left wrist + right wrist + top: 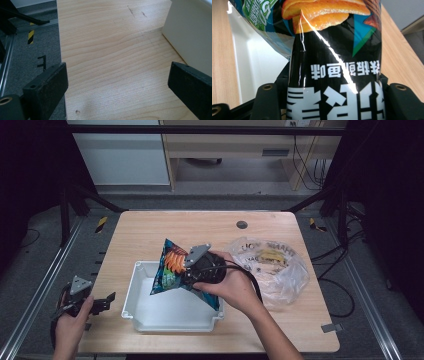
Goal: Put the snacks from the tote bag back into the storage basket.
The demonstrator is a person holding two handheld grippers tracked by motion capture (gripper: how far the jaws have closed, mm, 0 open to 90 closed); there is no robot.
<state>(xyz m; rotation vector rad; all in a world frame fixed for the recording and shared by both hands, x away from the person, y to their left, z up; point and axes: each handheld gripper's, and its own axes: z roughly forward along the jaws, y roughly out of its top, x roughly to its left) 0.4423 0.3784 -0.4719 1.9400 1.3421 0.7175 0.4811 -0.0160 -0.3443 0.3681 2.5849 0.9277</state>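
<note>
Right gripper (192, 272) clamps chip bag (172, 267); left gripper (102, 304) gapes.

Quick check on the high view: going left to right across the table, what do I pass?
Left gripper at the table's left edge → white bin → chip bag held over the bin → right gripper clamped on the bag → clear plastic bag.
</note>
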